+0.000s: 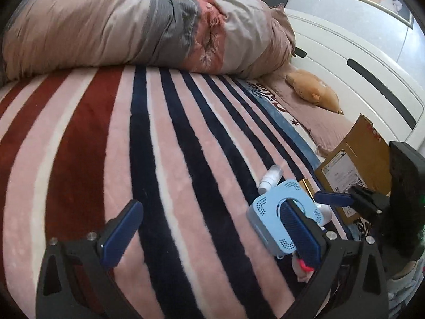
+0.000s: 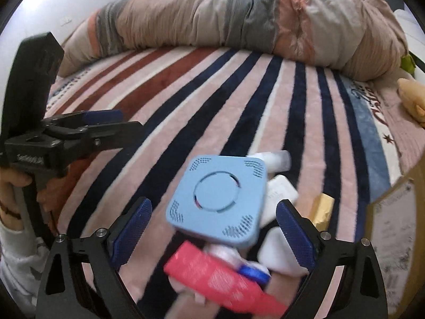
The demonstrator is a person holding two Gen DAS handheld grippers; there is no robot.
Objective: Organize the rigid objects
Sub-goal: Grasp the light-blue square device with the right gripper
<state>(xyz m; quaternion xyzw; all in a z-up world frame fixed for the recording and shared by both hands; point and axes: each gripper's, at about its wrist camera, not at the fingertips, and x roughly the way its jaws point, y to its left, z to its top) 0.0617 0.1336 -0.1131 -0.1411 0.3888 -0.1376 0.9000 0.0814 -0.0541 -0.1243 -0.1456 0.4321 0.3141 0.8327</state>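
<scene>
A light blue square box (image 2: 217, 199) with a round lid lies on a pile of small items on the striped blanket (image 2: 239, 93): a red packet (image 2: 220, 279), white containers (image 2: 281, 191) and a gold box (image 2: 322, 210). My right gripper (image 2: 212, 235) is open, its fingers on either side of the blue box and not touching it. In the left wrist view the blue box (image 1: 268, 212) sits behind my right-hand finger. My left gripper (image 1: 209, 236) is open and empty over the blanket, left of the pile. It also shows in the right wrist view (image 2: 106, 122).
A cardboard box (image 1: 358, 159) stands at the right of the pile, also in the right wrist view (image 2: 393, 226). A rolled duvet (image 1: 132, 29) lies across the far side of the bed. A plush toy (image 1: 313, 90) lies by the white headboard (image 1: 358, 61).
</scene>
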